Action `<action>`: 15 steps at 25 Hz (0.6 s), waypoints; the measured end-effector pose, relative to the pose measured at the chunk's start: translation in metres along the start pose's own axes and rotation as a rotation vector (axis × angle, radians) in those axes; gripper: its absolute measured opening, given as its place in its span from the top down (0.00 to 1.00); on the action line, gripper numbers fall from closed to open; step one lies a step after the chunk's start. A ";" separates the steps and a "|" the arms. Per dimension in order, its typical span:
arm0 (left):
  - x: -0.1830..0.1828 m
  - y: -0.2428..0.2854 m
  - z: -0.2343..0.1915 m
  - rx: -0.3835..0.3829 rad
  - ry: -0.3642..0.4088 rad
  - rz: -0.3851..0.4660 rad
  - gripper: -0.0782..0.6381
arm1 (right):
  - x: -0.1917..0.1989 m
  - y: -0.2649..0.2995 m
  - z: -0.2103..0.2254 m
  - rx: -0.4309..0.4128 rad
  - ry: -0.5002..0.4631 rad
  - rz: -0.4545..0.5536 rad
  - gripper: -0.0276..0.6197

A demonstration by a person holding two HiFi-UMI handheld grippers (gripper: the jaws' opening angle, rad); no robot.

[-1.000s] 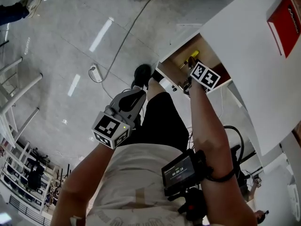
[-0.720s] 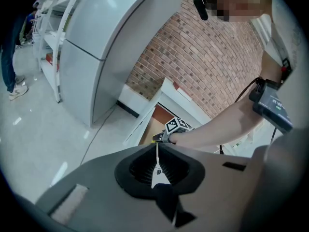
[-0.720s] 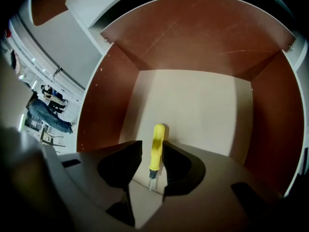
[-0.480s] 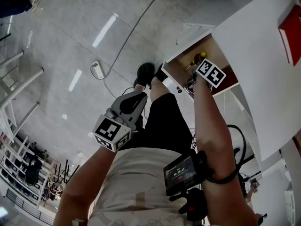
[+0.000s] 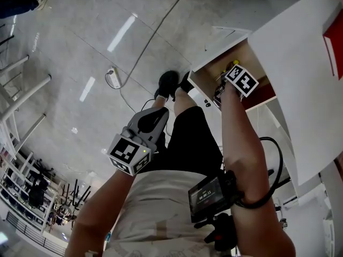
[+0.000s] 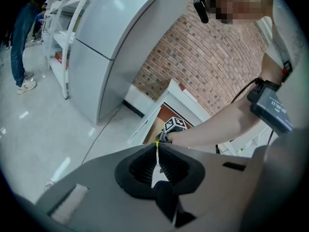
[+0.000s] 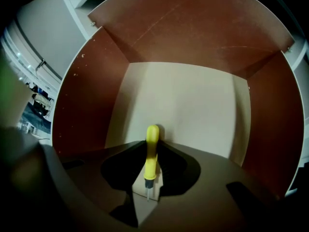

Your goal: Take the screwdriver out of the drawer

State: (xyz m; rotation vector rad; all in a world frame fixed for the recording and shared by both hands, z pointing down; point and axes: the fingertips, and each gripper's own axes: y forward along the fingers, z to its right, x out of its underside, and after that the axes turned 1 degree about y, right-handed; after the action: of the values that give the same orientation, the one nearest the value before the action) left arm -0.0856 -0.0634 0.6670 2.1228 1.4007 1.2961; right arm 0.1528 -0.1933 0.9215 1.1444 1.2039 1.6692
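A yellow-handled screwdriver (image 7: 151, 151) lies in the open wooden drawer (image 7: 96, 95), its short metal shaft pointing back toward the camera. My right gripper (image 7: 152, 146) points steeply down into the drawer. Its jaws are closing on the handle, which fills the gap between the pads. In the head view the right gripper's marker cube (image 5: 242, 80) sits over the drawer (image 5: 206, 74), with a bit of the yellow screwdriver (image 5: 234, 63) showing beside it. My left gripper (image 5: 155, 116) hangs by the person's thigh, away from the drawer. It (image 6: 157, 146) is shut with nothing in it.
The drawer sticks out from under a white desk top (image 5: 300, 63) with a red item (image 5: 335, 52) on it. On the grey floor lie a cable (image 5: 144, 47) and a small white box (image 5: 112, 79). The person's dark shoe (image 5: 168, 83) stands just left of the drawer.
The right gripper has sunk a little deeper into the drawer, over the yellow handle. The left gripper has stayed by the thigh.
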 end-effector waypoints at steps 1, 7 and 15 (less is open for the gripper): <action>0.000 0.000 0.000 0.000 -0.001 0.000 0.87 | 0.000 -0.001 0.000 -0.003 -0.002 0.001 0.86; -0.004 0.001 0.002 0.010 0.003 0.002 0.87 | -0.001 -0.007 -0.004 -0.065 -0.019 0.025 0.87; -0.010 0.003 0.013 0.059 0.058 -0.010 0.87 | -0.002 -0.028 -0.005 -0.130 -0.056 0.064 0.87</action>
State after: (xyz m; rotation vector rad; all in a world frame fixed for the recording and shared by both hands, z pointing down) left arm -0.0744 -0.0707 0.6562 2.1294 1.4881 1.3385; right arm 0.1513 -0.1894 0.8931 1.1520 1.0182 1.7247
